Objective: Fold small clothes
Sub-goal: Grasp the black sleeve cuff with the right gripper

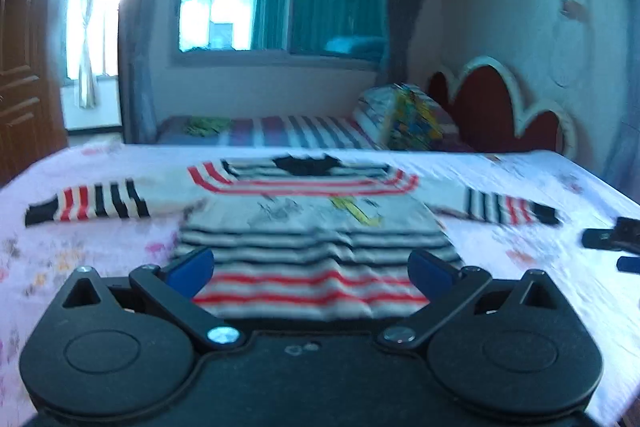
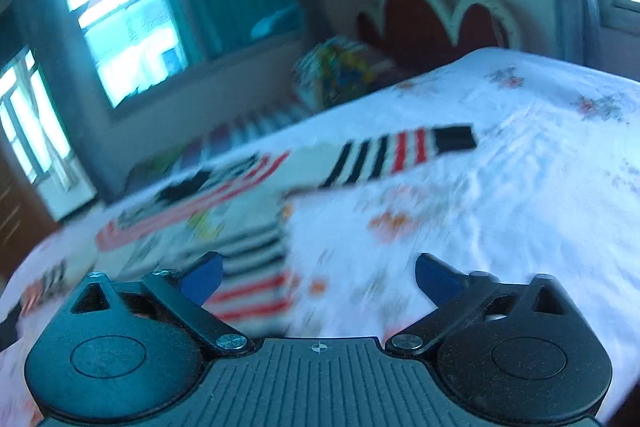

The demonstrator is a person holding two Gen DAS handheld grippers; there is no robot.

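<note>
Both pairs of fingers stand spread wide with nothing between them. The left gripper (image 1: 310, 273) hangs low over the near hem of the sweater (image 1: 312, 227), its blue fingers (image 1: 192, 269) framing the red-striped bottom band; whether they touch the knit I cannot tell. The right gripper (image 2: 318, 277) hovers at the sweater's right hem corner, mostly above bare bed (image 2: 500, 187), one finger over the striped edge and the other over the sheet. The sweater lies flat and face up in the middle of the bed, collar at 12 o'clock, sleeves spread toward 9 and 3 o'clock, and looks wholly unfolded, so the job seems barely begun. The risks, as I judge them: the right fingers could pinch the floral sheet along with the knit, or only the sheet, dragging the bedding and skewing the fold; a shallow grip on the soft hem could slip mid-lift; uneven lifting by the two hands would leave a crooked crease. Dark items (image 1: 612, 239) lie on the bed at 3 o'clock, near the right cuff, where a swung sleeve might catch them.
</note>
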